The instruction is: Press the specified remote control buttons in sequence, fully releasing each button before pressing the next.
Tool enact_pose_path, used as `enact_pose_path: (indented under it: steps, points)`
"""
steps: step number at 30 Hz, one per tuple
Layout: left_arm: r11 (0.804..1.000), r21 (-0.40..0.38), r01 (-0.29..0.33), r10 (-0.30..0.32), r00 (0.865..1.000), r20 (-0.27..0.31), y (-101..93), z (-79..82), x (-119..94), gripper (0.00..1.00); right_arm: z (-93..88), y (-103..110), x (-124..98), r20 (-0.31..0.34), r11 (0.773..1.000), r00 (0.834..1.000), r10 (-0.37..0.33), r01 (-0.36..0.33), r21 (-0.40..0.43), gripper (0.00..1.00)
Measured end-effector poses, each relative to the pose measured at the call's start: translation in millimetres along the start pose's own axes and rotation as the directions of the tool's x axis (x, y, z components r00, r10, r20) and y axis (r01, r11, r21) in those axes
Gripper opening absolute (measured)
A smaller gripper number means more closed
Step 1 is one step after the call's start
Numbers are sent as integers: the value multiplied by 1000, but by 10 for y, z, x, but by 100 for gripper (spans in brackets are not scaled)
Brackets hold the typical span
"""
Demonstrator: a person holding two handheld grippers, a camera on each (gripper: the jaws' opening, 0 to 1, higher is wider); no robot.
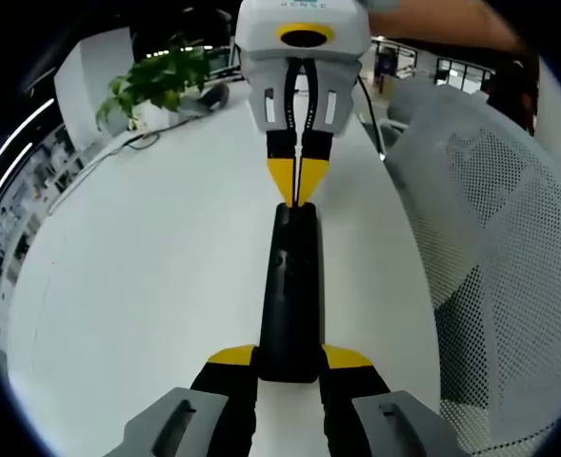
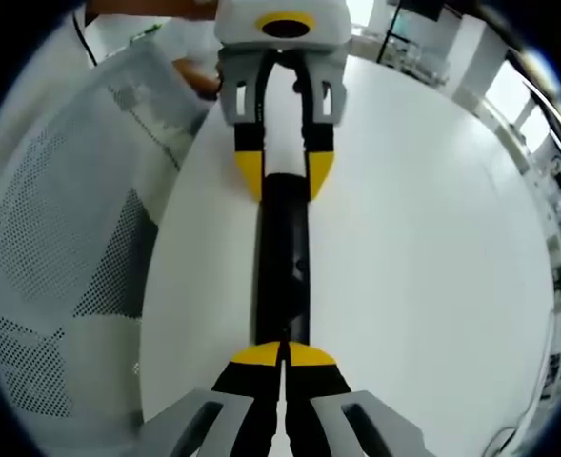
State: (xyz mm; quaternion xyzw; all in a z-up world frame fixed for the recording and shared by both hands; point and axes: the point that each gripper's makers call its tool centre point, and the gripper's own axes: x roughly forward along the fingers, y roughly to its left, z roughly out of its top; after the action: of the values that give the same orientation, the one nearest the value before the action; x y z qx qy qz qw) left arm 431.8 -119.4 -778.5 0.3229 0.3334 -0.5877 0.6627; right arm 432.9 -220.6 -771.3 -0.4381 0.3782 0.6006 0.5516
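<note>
The remote control (image 1: 290, 295) lies flat on the white surface (image 1: 147, 286), near the edge that borders the mesh chair (image 1: 490, 238), its long axis running straight from one pair of tongs to the other. Your left tongs (image 1: 290, 360) are spread and clasp its near end by the sides; your right tongs (image 2: 283, 355) are pinched together, tips meeting over the opposite end, apparently touching it, so the right is placed to press. The remote is a slim, glossy black bar with faint raised buttons. The surface is smooth and matte; the chair back is perforated grey mesh. A leafy plant (image 1: 161, 81) stands at the far edge.
</note>
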Motion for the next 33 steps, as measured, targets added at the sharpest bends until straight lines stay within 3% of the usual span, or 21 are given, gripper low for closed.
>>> enact_pose_path:
  steps: [33]
  points:
    - [1000,-4,6,-6,1000,-1,0,5,3,25,-6,2,-6,-23,1000,1000,2,-3,-28,0]
